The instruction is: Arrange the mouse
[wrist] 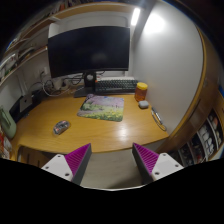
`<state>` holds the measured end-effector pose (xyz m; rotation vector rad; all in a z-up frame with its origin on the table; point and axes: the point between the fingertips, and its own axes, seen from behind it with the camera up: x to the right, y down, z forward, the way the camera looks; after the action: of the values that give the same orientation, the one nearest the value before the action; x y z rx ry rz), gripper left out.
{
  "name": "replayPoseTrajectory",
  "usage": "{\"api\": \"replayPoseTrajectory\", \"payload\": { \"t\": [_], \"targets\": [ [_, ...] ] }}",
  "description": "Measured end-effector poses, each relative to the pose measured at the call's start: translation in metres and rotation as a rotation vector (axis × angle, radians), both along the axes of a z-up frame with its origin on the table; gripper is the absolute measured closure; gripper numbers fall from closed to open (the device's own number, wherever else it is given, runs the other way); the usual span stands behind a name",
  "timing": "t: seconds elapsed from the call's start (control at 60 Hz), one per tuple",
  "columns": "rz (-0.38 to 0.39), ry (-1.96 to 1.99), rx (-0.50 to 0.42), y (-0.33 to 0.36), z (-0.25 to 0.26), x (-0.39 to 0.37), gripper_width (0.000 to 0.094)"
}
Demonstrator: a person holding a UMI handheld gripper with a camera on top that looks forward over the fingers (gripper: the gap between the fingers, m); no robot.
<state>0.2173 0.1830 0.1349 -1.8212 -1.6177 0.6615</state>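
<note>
Nearest, gripper (110, 160) fingers spread apart, magenta pads (78, 157) facing inward, nothing between them. Beyond, wooden desk (90, 135). At ten o'clock from the fingertips, mouse (62, 126) lying on bare wood, well apart from the fingers. At twelve o'clock, mouse pad (103, 107); keyboard (116, 87) behind it. Orange cup (142, 91) at one o'clock. Farthest, dark monitor (90, 47).

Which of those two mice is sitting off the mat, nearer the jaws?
The dark mouse, lying on bare desk left of the mouse mat; the pale mouse lies beyond the mat's right edge.
</note>
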Motion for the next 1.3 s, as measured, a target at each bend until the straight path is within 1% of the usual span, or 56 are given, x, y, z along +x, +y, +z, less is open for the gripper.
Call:
{"api": "replayPoseTrajectory", "payload": {
  "t": [0.183, 0.35, 0.617, 0.733, 0.817, 0.95, 1.117, 1.3],
  "targets": [
    [0.01, 0.011, -0.008, -0.019, -0.016, -0.006, 0.0082],
    [0.046, 0.008, -0.008, -0.05, -0.021, -0.007, 0.0083],
    [0.11, -0.001, -0.041, -0.128, -0.025, -0.004, 0.0084],
    [0.145, -0.005, -0.036, -0.163, -0.028, -0.005, 0.0087],
    [0.153, -0.013, -0.055, -0.188, -0.026, -0.005, 0.0084],
    [0.175, -0.002, -0.043, -0.218, -0.032, -0.008, 0.0084],
    [0.189, -0.003, -0.055, -0.252, -0.041, -0.02, 0.0083],
    [0.171, 0.02, -0.02, -0.268, -0.062, -0.046, 0.0086]
  ]
}}
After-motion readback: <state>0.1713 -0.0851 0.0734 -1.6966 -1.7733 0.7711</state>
